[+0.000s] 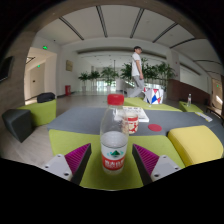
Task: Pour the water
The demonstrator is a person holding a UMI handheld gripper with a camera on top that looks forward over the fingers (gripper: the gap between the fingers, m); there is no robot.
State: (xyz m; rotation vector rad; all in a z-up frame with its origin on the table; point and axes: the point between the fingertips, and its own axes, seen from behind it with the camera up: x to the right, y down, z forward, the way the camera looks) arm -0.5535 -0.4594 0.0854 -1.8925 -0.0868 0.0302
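A clear plastic water bottle (pixel 115 138) with a red cap and a red-and-green label stands upright on the yellow-green table (pixel 160 140). It stands between the fingers of my gripper (pixel 113 160), with a gap at each side. The gripper is open; the pink pads (pixel 78 160) flank the bottle's lower half without touching it. Just beyond the bottle stands a small clear cup-like container (pixel 131 122) with a red-and-white label. A loose red cap (pixel 154 127) lies on the table to the right of that container.
A white, blue and red object (pixel 153 95) stands on the far part of the table. A grey and green sofa (pixel 25 118) is to the left, a yellow seat (pixel 198 145) to the right. A person (pixel 137 65) walks in the hall beyond, by potted plants.
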